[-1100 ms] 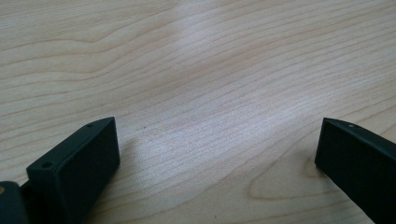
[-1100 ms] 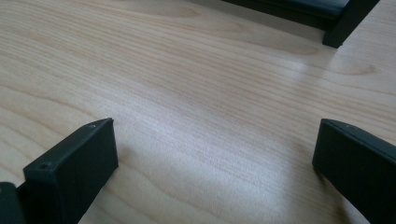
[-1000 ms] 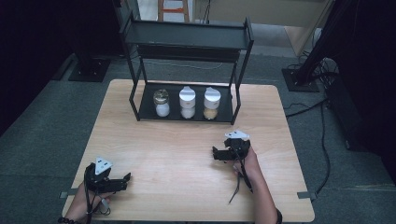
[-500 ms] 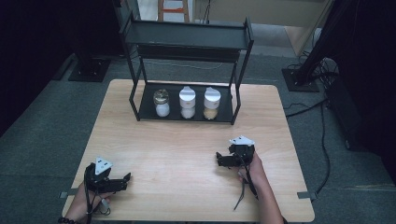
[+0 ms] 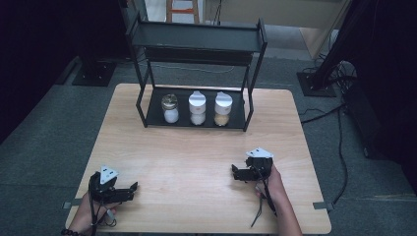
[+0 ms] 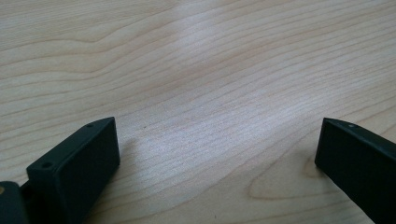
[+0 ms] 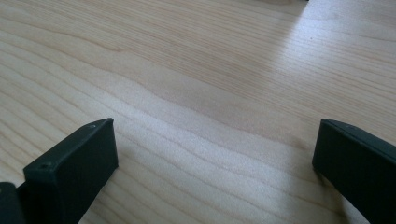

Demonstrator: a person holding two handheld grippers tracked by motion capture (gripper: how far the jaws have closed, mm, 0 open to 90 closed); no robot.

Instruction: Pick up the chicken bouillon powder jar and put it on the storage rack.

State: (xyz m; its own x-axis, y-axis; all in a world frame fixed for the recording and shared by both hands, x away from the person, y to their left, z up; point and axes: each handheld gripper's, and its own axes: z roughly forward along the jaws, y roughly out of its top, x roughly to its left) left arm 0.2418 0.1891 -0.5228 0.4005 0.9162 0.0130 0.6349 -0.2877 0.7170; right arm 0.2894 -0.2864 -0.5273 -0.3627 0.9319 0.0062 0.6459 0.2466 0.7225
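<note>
Three jars stand in a row on the bottom shelf of a black metal rack at the far side of the table: a metal-lidded jar on the left, a white-capped jar in the middle, another white-capped jar with tan contents on the right. My left gripper rests low near the table's front left corner, open, with bare wood between its jaws. Toward the front right, my right gripper is open over bare wood too.
The wooden table spreads between the rack and both grippers. Dark floor surrounds it, with cables and a stand base at the right. The rack's top shelf holds nothing visible.
My right gripper has drawn back toward the front edge of the table and slightly right. The left gripper has stayed where it was.
</note>
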